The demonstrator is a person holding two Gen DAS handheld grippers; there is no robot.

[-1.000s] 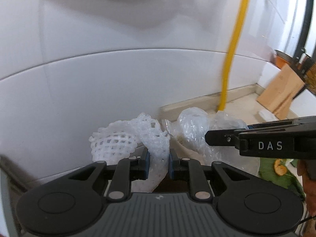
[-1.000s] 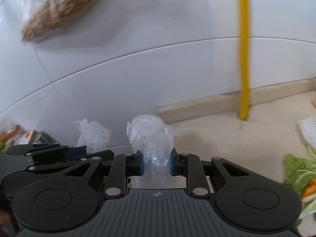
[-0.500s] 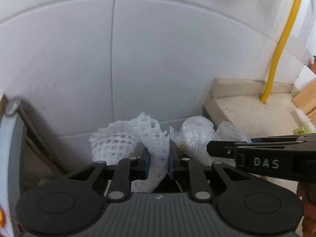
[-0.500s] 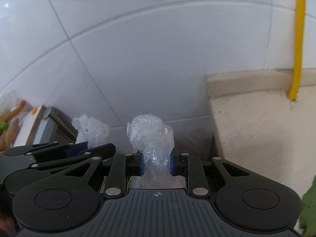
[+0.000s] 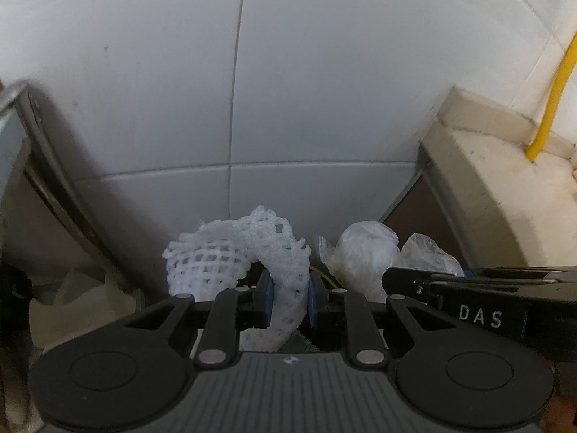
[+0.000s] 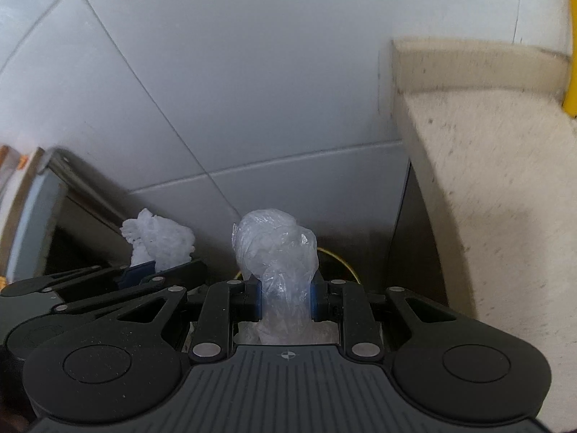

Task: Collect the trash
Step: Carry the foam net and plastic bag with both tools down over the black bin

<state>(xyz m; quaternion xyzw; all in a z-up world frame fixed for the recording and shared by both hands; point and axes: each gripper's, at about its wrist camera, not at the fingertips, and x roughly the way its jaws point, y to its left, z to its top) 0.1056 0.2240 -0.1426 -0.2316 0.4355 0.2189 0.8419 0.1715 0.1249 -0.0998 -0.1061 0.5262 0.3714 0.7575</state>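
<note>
Pinching a white foam net [image 5: 230, 263] between its pads, the left tool [image 5: 288, 297] hangs near a white tiled wall [image 5: 288, 90]. Just right of it, the right tool [image 6: 285, 297] is clamped on a crumpled clear plastic bag [image 6: 276, 249], beside a beige worktop [image 6: 505, 187].

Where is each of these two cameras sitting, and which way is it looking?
Left wrist: on the left gripper, looking down along its jaws at a tiled wall; jaws pinch foam netting.
Right wrist: on the right gripper, facing likewise; jaws pinch a plastic bag.
Shared: wall, stone counter, yellow pipe, each other's gripper.
</note>
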